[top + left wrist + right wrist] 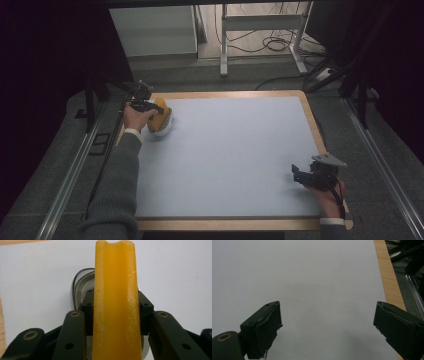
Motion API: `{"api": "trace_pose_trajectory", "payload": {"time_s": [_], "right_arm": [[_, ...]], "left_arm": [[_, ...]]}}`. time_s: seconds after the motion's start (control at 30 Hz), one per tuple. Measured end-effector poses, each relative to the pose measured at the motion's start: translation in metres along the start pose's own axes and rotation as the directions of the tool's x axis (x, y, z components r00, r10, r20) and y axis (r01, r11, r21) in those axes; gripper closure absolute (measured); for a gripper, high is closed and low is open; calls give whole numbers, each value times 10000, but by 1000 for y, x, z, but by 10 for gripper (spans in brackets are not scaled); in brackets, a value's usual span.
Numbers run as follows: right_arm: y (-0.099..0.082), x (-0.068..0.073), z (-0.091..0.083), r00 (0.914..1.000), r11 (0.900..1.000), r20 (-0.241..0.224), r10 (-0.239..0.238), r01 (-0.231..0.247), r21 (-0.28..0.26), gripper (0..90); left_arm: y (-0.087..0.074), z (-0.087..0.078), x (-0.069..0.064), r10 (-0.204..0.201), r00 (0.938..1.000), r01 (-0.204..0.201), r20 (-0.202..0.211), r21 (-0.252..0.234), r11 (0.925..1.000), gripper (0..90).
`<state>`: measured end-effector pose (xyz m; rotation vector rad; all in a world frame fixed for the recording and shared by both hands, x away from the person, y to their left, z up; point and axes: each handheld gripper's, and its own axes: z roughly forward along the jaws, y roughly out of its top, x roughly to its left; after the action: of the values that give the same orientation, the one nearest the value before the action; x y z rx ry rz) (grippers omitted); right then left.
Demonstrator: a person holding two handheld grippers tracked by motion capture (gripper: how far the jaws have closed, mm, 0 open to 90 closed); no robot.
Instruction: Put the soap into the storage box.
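A long yellow-orange block [115,302] with a groove down its middle stands between the jaws of my left gripper [115,307], which is shut on it. In the high view the yellow block [160,114] and my left gripper [150,107] hang over a small white bowl [164,130] at the table's far left. The white bowl [81,287] lies right under the block, partly hidden by it. My right gripper [298,175] rests at the near right of the table, open, with nothing between its fingers [265,327].
The table is a pale grey mat [235,150] with a wooden border [312,125]. The wooden border [389,277] runs close to my right gripper's right side. A white cabinet [155,32], a metal frame [260,30] and cables lie on the floor beyond.
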<state>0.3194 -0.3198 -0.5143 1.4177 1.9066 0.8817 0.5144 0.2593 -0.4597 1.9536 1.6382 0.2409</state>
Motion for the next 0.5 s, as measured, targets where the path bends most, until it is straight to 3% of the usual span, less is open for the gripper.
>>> {"api": "trace_pose_trajectory", "payload": {"time_s": [0.27, 0.37, 0.4, 0.43, 0.5], "right_arm": [[0, 0, -1, 10000, 10000, 11, -19, 20, -10, 79], [0, -1, -1, 10000, 10000, 10, -15, 15, -11, 79], [0, -1, -1, 10000, 10000, 16, 3, -3, -1, 79], [0, -1, -1, 10000, 10000, 16, 3, -3, -1, 79], [0, 0, 0, 10000, 10000, 23, -20, 20, 25, 79]], "left_arm": [[-1, 11, 1, -156, 9998, 155, 78, 144, 9998, 608], [0, 3, 2, -218, 9998, 217, -15, -443, 9988, 573], [2, -1, 1, -209, 9998, 206, -53, -557, 9982, 459], [2, -5, 1, -181, 9998, 176, -83, -596, 9981, 459], [4, -12, 2, -204, 9997, 195, -126, -687, 9975, 344]]}}
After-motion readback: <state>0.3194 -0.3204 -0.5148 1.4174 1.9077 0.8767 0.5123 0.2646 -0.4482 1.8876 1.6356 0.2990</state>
